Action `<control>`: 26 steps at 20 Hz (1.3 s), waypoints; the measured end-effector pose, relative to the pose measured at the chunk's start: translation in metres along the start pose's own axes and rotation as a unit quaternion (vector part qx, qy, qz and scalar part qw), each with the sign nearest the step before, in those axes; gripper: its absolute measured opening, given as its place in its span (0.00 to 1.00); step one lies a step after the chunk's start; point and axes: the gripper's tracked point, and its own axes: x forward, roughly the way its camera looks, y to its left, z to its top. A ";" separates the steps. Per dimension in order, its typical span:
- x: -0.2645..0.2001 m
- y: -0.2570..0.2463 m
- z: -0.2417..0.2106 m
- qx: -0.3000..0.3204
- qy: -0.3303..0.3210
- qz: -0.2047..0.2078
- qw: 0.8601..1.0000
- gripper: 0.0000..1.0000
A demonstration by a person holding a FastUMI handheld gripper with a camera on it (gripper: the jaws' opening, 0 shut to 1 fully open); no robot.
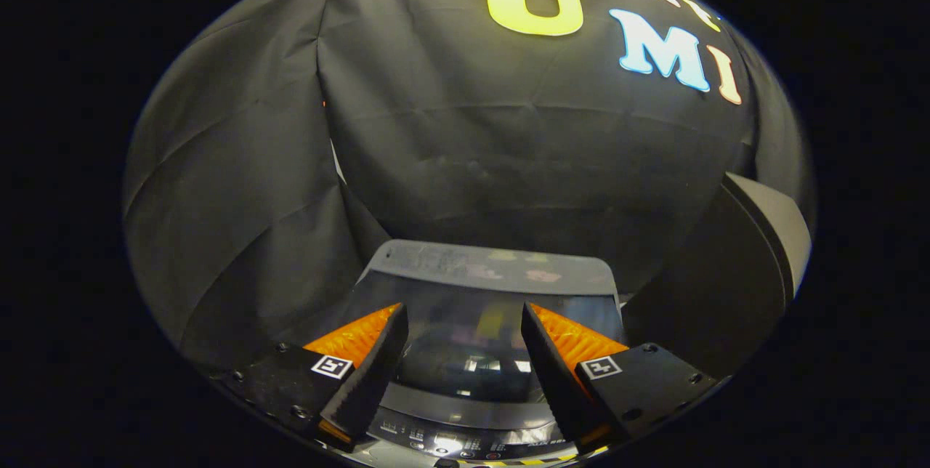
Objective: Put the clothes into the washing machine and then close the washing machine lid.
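Observation:
Below and ahead of me stands the washing machine (494, 268), seen from above. Its glossy dark glass lid (465, 341) lies flat over the tub, and the booth wall reflects in it. My gripper (463, 315) hangs open just above the lid, with nothing between its fingers. The control panel (450, 442) with small lit marks runs along the machine's near edge, under the fingers. Whatever is in the tub under the glass is too dark to tell.
Black cloth walls rise behind and to the left of the machine. A dark slanted panel with a pale edge (763, 235) stands close to the machine's right side.

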 end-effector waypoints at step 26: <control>-0.294 -0.149 -0.017 -0.007 -0.262 0.035 0.964 0.96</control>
